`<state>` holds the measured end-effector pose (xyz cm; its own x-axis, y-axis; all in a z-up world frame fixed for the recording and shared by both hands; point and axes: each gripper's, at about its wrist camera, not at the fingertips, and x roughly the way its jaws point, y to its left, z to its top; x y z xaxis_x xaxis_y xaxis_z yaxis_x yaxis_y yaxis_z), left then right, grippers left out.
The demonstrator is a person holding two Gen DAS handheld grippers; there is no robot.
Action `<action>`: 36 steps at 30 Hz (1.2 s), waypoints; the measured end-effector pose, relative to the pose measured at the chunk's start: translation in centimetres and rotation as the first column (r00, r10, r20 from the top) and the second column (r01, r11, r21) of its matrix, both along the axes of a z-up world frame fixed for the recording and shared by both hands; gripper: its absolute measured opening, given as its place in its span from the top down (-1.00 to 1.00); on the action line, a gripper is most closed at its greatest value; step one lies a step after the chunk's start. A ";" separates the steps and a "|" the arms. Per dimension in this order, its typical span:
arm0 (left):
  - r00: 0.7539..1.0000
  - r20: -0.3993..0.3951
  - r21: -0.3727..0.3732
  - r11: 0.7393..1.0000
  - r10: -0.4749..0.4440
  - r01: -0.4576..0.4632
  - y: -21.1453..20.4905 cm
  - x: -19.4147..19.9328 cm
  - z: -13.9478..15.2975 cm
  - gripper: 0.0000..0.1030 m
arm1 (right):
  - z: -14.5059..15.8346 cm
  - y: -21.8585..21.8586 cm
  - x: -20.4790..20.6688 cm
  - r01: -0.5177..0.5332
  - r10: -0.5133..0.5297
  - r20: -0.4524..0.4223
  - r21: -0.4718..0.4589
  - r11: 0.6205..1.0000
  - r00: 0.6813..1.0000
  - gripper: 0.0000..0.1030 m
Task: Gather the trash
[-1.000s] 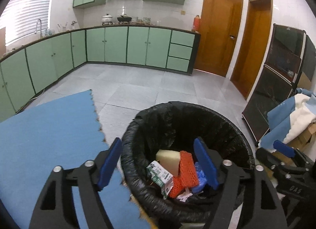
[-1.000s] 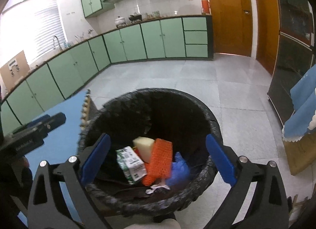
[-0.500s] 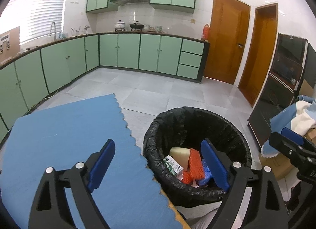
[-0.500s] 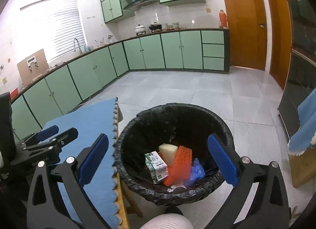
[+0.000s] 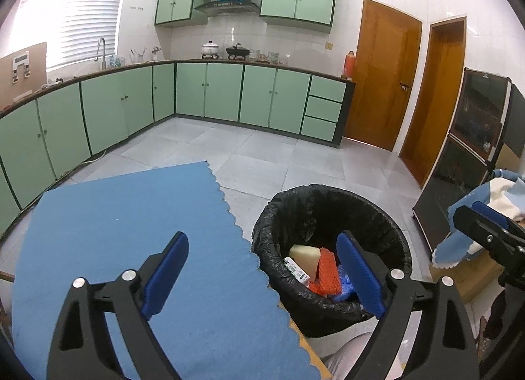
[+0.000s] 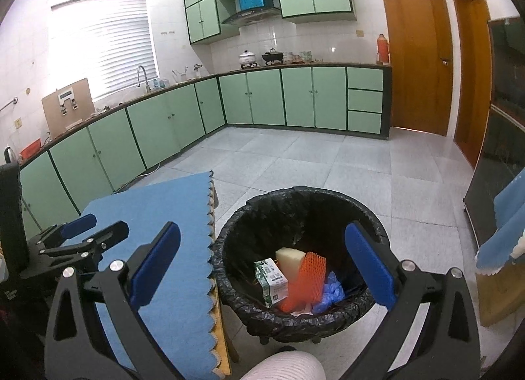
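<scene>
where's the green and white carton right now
The green and white carton lies inside the black-lined trash bin, at the left of the pile, beside the orange mesh piece and in front of the pale yellow sponge.

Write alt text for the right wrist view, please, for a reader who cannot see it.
The open, empty right tool points down at a black-lined bin holding a carton, a sponge, orange netting and a blue glove. A blue mat covers the table at left; green cabinets stand behind.
</scene>
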<state>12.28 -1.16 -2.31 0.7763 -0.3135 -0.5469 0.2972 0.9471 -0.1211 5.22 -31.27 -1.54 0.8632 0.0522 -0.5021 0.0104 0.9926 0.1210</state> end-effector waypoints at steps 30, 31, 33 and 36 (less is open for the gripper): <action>0.998 0.050 0.022 0.999 0.027 -0.028 1.1 -2.4 2.6 -0.81 | 1.7 2.1 -0.5 -0.050 0.050 0.038 -0.017 0.999 0.998 -0.89; 0.998 0.051 0.023 0.999 0.026 -0.028 1.2 -2.5 2.7 -0.81 | 1.7 2.1 -0.5 -0.050 0.050 0.038 -0.017 0.999 0.998 -0.89; 0.998 0.052 0.023 0.999 0.027 -0.028 1.2 -2.5 2.7 -0.81 | 1.7 2.2 -0.5 -0.050 0.050 0.036 -0.019 0.999 0.998 -0.90; 0.998 0.056 0.024 0.999 0.026 -0.027 1.2 -2.6 2.8 -0.81 | 1.6 2.2 -0.4 -0.051 0.052 0.037 -0.020 0.999 0.998 -0.89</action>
